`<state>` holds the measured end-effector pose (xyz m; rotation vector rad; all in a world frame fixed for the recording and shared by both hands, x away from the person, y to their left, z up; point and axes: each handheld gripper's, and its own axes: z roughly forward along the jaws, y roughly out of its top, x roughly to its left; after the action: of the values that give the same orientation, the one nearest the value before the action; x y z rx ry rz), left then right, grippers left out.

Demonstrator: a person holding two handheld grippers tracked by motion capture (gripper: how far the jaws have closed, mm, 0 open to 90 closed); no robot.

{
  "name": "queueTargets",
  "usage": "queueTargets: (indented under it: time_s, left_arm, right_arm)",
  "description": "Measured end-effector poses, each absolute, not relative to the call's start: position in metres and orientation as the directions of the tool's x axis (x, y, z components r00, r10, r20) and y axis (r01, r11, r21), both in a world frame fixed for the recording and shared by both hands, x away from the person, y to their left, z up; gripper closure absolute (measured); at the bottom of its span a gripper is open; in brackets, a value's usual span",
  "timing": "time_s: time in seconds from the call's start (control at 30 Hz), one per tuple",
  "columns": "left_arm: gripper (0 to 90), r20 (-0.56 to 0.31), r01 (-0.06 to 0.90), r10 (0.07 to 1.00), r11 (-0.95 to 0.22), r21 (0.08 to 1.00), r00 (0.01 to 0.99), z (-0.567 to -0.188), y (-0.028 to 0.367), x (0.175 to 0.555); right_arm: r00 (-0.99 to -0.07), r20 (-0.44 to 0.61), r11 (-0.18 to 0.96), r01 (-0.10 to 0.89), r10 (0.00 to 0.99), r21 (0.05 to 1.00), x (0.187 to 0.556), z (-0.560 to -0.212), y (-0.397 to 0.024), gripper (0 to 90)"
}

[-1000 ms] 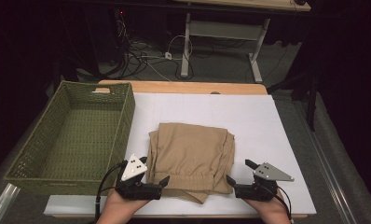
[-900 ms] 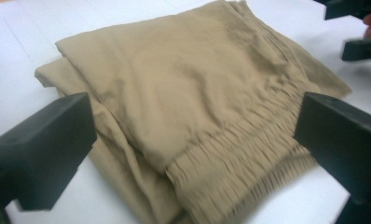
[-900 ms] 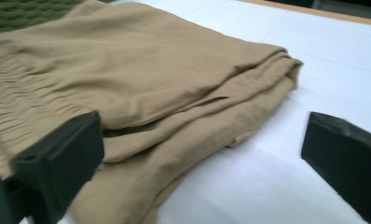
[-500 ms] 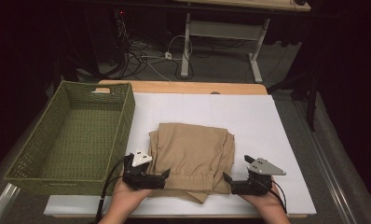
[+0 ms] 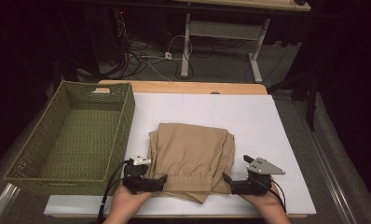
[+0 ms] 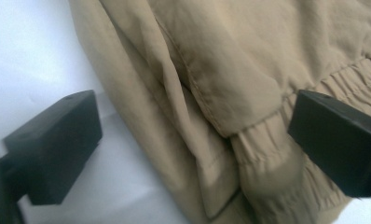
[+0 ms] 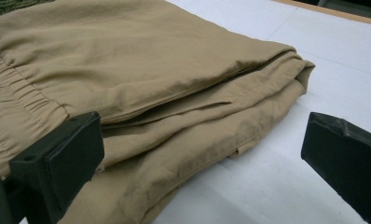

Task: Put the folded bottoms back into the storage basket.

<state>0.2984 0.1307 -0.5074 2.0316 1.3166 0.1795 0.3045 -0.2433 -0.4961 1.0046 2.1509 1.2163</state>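
Folded tan trousers (image 5: 192, 158) lie on the white board (image 5: 267, 121), a little toward six o'clock from its middle, with the gathered elastic waistband along the near edge. Toward nine o'clock from them a green woven basket (image 5: 72, 140) sits, its long side wall just beside the cloth's edge, close behind the left gripper. Beyond the board, at twelve o'clock, a strip of the wooden table (image 5: 183, 87) shows, then a tangle of cables (image 5: 141, 51) on the floor and the legs of a desk frame (image 5: 221, 42). Nothing lies on top of the trousers.

Left gripper (image 5: 162, 179) comes in from seven o'clock, held low and level in the person's left hand (image 5: 127, 203), pointing toward three o'clock at the waistband corner. Its jaws have just been closing a little yet stand spread; in the left gripper view that corner (image 6: 249, 154) of layered cloth lies between them, one jaw touching or nearly touching the elastic, the other apart on bare board.

Right gripper (image 5: 226, 179) comes in from five o'clock in the right hand (image 5: 267, 200), pointing toward nine o'clock. Its jaws are spread wide, one at the stacked folded edge (image 7: 197, 121) of the cloth, the other over bare board.
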Motion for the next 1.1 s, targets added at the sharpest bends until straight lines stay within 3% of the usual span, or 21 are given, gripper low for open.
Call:
queueTargets:
  time_s: [0.1, 0.23, 0.33, 0.8, 0.93, 1.03, 1.1]
  left_arm:
    - [18.7, -0.273, 0.744, 0.831, -0.227, 0.629, 0.484, -0.507, 0.133, 0.292]
    - [36.0, -0.295, 0.735, 0.806, -0.235, 0.637, 0.513, -0.508, 0.134, 0.288]
    - [40.3, -0.317, 0.735, 0.793, -0.227, 0.639, 0.52, -0.509, 0.135, 0.285]
    - [35.7, -0.314, 0.75, 0.8, -0.238, 0.617, 0.512, -0.505, 0.138, 0.28]
    - [29.4, -0.299, 0.744, 0.795, -0.261, 0.615, 0.527, -0.505, 0.135, 0.278]
    - [27.1, -0.207, 0.717, 0.805, -0.338, 0.61, 0.556, -0.504, 0.125, 0.274]
    - [27.7, -0.202, 0.719, 0.809, -0.339, 0.607, 0.552, -0.504, 0.124, 0.274]
  right_arm:
    - [-0.626, -0.042, 0.342, 0.367, 0.779, 0.865, 0.306, -0.496, -0.241, 0.2]
    - [-0.626, -0.043, 0.345, 0.371, 0.779, 0.862, 0.307, -0.497, -0.24, 0.2]
    - [-0.625, -0.042, 0.347, 0.375, 0.78, 0.86, 0.307, -0.497, -0.241, 0.2]
    - [-0.609, -0.051, 0.343, 0.374, 0.791, 0.862, 0.302, -0.496, -0.248, 0.5]
    - [-0.608, -0.05, 0.344, 0.377, 0.792, 0.86, 0.303, -0.496, -0.249, 0.7]
    - [-0.612, -0.054, 0.351, 0.377, 0.789, 0.857, 0.303, -0.497, -0.247, 0.8]
    - [-0.612, -0.054, 0.352, 0.377, 0.789, 0.857, 0.303, -0.497, -0.246, 0.9]
